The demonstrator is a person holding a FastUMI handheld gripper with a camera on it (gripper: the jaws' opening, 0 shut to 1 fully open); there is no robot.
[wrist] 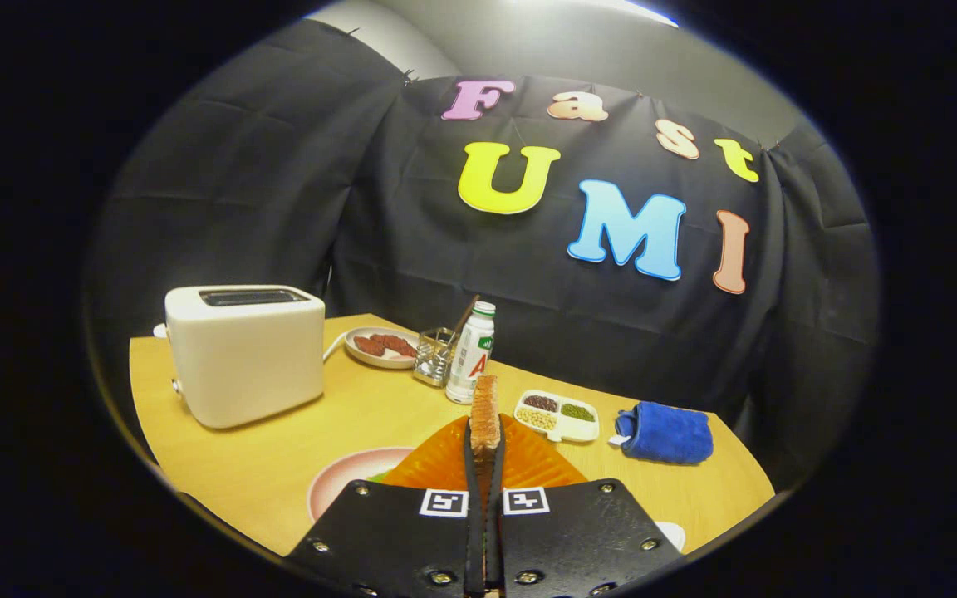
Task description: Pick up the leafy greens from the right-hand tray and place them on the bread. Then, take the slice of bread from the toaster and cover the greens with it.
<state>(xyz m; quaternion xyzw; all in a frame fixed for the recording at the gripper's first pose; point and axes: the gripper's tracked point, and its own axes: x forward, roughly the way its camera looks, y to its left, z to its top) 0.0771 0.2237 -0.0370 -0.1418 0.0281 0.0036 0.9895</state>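
The jaws are closed on the bread slice, held edge-up over the orange plate near the table's front edge; tip it flat, then lower onto the greens before releasing

The gripper is clamped on an upright bread slice, above an orange tray and a pink plate at the table's near edge. Bare table lies between these and the toaster. Beyond the slice, a bottle, a glass holder and a divided dish stand close together; a blue cloth takes the right edge.
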